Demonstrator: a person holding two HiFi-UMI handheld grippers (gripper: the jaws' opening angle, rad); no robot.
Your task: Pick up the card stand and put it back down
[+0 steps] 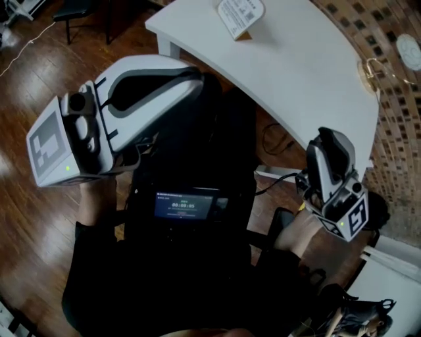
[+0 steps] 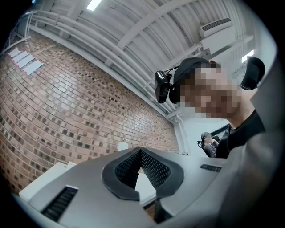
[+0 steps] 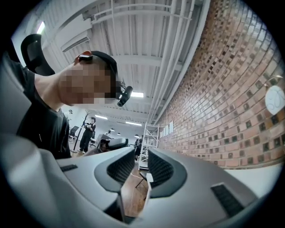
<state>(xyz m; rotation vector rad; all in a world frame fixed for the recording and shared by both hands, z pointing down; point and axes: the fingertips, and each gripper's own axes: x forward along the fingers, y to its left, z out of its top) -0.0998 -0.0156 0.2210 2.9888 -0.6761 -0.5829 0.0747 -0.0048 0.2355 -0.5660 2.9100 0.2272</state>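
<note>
The card stand (image 1: 240,16), a white printed card on a small wooden base, stands on the white table (image 1: 309,72) at the top of the head view. Both grippers hang well short of it, over the floor in front of the person's body. My left gripper (image 1: 189,76) is raised at the left, and in its own view the jaws (image 2: 139,150) meet at the tips with nothing between them. Low at the right is my right gripper (image 1: 327,136), below the table's near edge. Its jaws (image 3: 141,156) stand apart, with only floor showing through the gap.
A small lit screen (image 1: 184,205) sits on the person's chest. Cables (image 1: 270,141) lie on the wood floor under the table. A thin wire object (image 1: 375,66) lies near the table's right edge, beside the brick wall (image 1: 395,118). A dark chair (image 1: 72,13) stands at the far left.
</note>
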